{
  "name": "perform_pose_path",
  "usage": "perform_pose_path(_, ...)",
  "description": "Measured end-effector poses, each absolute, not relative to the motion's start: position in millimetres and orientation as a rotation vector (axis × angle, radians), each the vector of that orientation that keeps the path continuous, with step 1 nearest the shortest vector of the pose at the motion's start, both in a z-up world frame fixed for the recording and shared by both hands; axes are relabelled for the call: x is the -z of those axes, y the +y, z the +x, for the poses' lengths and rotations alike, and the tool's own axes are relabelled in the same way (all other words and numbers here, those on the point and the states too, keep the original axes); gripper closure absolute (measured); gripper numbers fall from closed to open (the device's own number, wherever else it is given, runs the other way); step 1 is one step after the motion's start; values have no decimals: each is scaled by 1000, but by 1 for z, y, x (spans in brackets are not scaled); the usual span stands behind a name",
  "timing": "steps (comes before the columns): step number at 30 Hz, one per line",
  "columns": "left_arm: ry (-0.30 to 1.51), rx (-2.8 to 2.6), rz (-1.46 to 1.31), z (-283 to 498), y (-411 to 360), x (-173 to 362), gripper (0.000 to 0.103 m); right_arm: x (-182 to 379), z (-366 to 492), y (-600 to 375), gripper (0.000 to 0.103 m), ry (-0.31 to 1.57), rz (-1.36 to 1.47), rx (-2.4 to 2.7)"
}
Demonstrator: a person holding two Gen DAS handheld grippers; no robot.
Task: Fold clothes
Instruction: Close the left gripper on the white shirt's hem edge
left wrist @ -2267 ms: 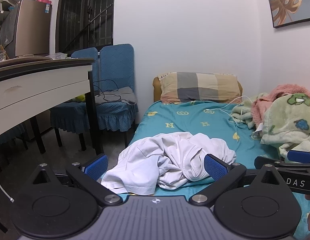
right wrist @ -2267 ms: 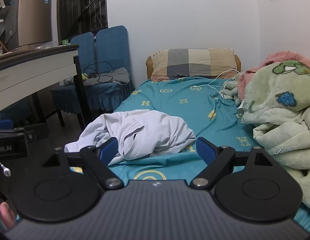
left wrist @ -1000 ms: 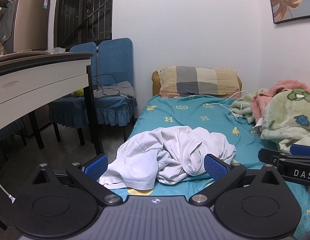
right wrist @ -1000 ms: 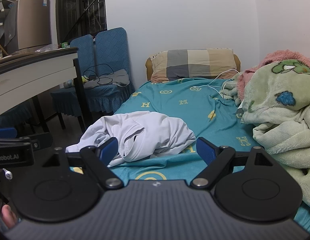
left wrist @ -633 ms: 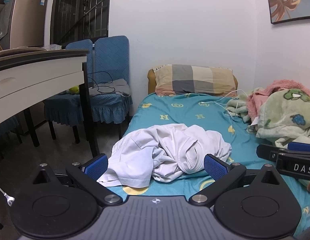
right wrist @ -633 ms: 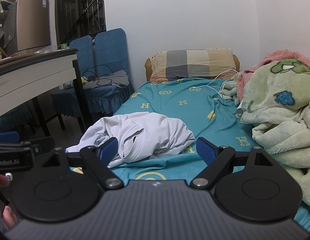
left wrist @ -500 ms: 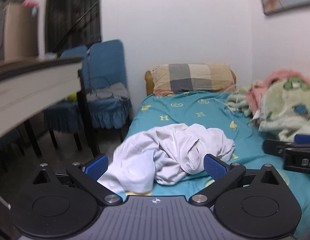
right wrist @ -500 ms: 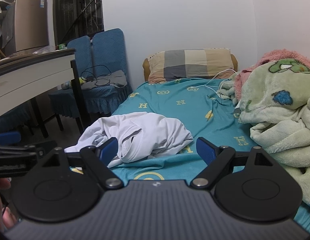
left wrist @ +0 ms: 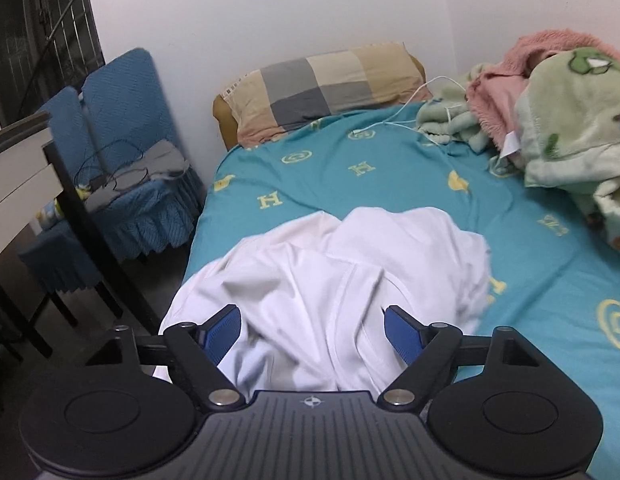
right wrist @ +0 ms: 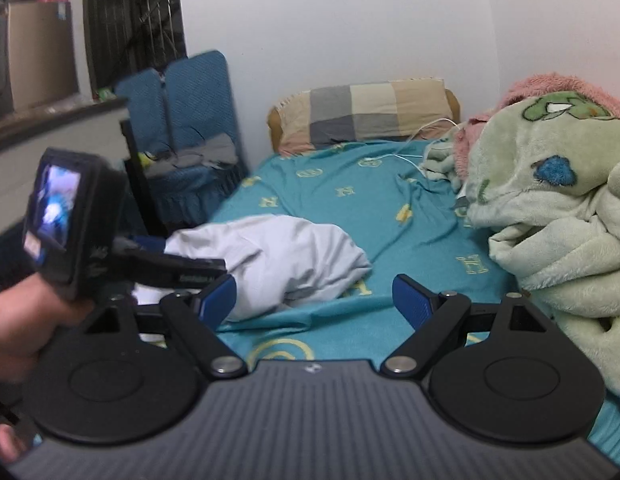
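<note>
A crumpled white garment (left wrist: pixel 342 276) lies in a heap on the teal bed sheet (left wrist: pixel 390 184) near the bed's front left edge. My left gripper (left wrist: pixel 312 330) is open, tilted down just over the near part of the heap, its blue pads on either side of the cloth. In the right wrist view the garment (right wrist: pixel 277 256) lies ahead and left. My right gripper (right wrist: pixel 314 296) is open and empty above the sheet, to the right of the garment. The left gripper's body (right wrist: pixel 69 224) and the hand holding it show at the left.
A checked pillow (left wrist: pixel 322 88) lies at the head of the bed. Green and pink blankets (right wrist: pixel 550 208) are piled along the right side, with a white cable (left wrist: pixel 414 120) near them. Blue chairs (left wrist: pixel 125 152) and a desk (left wrist: pixel 17 172) stand left of the bed.
My left gripper has moved forward and tilted down over the white garment. My right gripper has moved a little closer to the bed. Both stay open.
</note>
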State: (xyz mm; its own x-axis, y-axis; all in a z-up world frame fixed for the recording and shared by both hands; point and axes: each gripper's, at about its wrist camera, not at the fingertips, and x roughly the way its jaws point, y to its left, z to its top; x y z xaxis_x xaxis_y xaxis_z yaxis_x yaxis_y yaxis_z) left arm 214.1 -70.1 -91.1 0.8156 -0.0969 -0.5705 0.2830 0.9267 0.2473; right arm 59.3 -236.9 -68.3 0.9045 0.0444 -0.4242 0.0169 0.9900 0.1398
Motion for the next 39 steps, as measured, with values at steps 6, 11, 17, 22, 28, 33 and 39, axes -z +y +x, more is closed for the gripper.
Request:
perform_pose_path(6, 563, 281, 327, 238, -72, 123, 44, 87, 87, -249, 16, 517, 213, 9)
perform_pose_path(11, 525, 313, 366, 246, -83, 132, 76, 99, 103, -244, 16, 554, 224, -7)
perform_pose_path(17, 433, 284, 235, 234, -75, 94, 96, 106, 111, -245, 16, 571, 230, 13)
perform_pose_path(22, 403, 270, 75, 191, -47, 38, 96, 103, 108, -250, 16, 540, 240, 26)
perform_pose_path(28, 569, 243, -25, 120, -7, 22, 97, 93, 96, -255, 16, 482, 259, 5)
perform_pose_path(33, 782, 184, -36, 98, 15, 58, 96, 88, 87, -248, 17, 485, 265, -73)
perform_pose_path(39, 847, 125, -167, 94, 38, 64, 92, 83, 87, -230, 36, 536, 236, -199)
